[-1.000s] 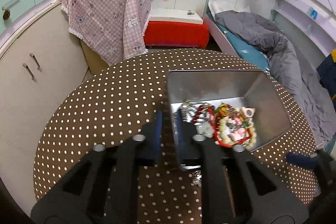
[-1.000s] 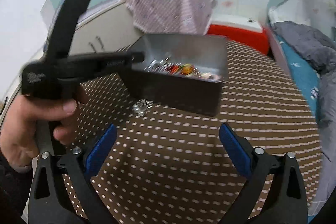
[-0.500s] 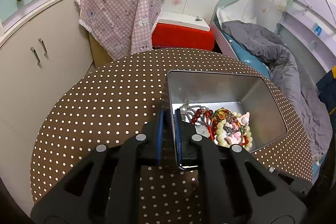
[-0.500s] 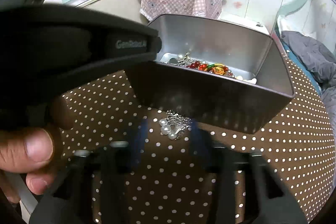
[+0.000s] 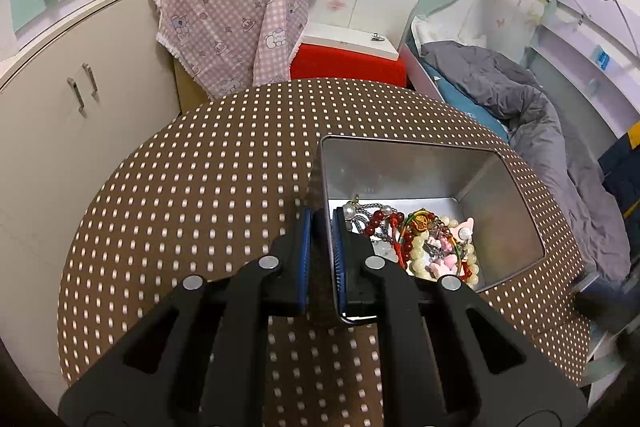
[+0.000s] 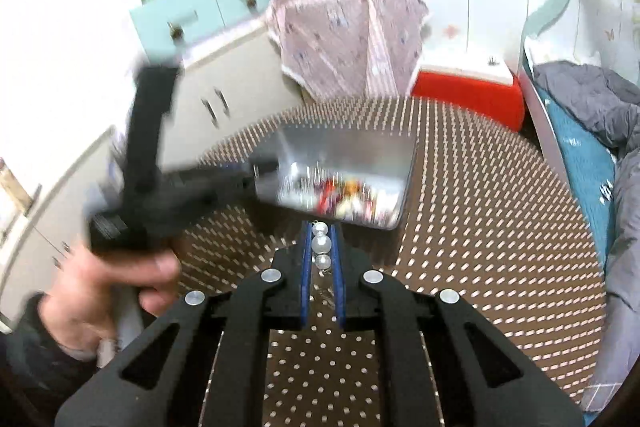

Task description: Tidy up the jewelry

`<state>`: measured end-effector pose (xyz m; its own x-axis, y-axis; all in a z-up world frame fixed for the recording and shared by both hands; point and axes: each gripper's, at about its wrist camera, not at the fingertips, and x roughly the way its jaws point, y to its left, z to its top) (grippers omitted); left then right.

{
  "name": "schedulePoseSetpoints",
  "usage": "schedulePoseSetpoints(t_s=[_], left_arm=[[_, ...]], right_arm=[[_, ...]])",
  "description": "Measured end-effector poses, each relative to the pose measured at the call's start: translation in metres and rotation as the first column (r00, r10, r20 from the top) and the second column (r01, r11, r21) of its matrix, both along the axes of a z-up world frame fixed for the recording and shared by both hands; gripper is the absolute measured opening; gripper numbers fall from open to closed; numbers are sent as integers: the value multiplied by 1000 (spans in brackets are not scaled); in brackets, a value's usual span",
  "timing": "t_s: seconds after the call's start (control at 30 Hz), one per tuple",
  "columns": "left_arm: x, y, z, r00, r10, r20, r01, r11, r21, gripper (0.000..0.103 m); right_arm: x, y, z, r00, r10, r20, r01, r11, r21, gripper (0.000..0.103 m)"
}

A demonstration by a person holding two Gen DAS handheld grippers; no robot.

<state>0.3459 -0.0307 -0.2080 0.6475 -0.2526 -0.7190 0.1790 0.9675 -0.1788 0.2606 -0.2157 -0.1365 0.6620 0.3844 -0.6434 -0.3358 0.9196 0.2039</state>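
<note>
A silver metal tin [image 5: 404,167] holds a heap of bead bracelets and charms [image 5: 424,239]. My left gripper [image 5: 322,223] is shut on the tin's left wall and holds it tilted above the brown dotted table [image 5: 208,195]. In the right wrist view the tin [image 6: 352,155] is blurred, gripped by the left gripper [image 6: 256,171] in a hand. My right gripper [image 6: 321,247] is shut on a pearl piece of jewelry [image 6: 321,245], just below the tin's near edge.
The round table [image 6: 480,219] has an edge all around. A cabinet [image 5: 60,115] stands at the left. A pink checked cloth [image 5: 232,15] and a red box [image 5: 348,65] lie behind. A bed with a grey quilt [image 5: 532,115] is at the right.
My right gripper went from open to shut on the pearl piece that lay on the table under the tin, and lifted it. My left gripper closed on the tin wall and holds it raised.
</note>
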Motion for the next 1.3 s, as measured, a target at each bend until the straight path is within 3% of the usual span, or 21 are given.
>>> schedulePoseSetpoints(t_s=[0.17, 0.3, 0.47, 0.6, 0.63, 0.67, 0.7, 0.73, 0.8, 1.13, 1.3], left_arm=[[-18, -3, 1, 1000, 7, -11, -7, 1000, 2, 11], [-29, -6, 1, 1000, 17, -18, -17, 1000, -1, 11], [-40, -8, 2, 1000, 10, -24, -10, 1000, -6, 11], [-45, -7, 1, 999, 12, -30, -13, 1000, -10, 12], [-45, -6, 1, 999, 11, -36, -11, 1000, -17, 14], [-46, -4, 2, 999, 16, -38, -17, 1000, -17, 19], [-47, -2, 4, 999, 25, -32, -26, 1000, -10, 46], [-50, 3, 9, 999, 48, -5, -48, 999, -13, 81], [-57, 11, 17, 995, 87, 49, -86, 996, -22, 89], [-83, 25, 57, 983, 111, 148, -116, 993, 22, 94], [-100, 23, 88, 969, 96, 227, -113, 992, 60, 96]], right_arm=[[-2, -13, 54, 994, 19, 107, -22, 999, 25, 7], [-4, -10, 74, 987, 19, 160, -23, 999, 23, 8], [8, -5, 61, 991, 22, 131, -24, 1000, 9, 8], [25, -1, 23, 999, -15, 31, 16, 999, -43, 8], [27, -2, 14, 999, -35, 14, 35, 998, -55, 17], [30, -4, 4, 998, -67, -7, 66, 996, -67, 43], [33, -11, -6, 993, -113, -26, 111, 992, -60, 62], [33, -16, -9, 990, -139, -22, 138, 990, -41, 89], [29, -26, -13, 984, -177, -21, 177, 984, -4, 92], [2, -27, 1, 967, -253, 9, 253, 967, -3, 95], [-22, -14, 20, 959, -273, 72, 275, 961, -19, 95]])
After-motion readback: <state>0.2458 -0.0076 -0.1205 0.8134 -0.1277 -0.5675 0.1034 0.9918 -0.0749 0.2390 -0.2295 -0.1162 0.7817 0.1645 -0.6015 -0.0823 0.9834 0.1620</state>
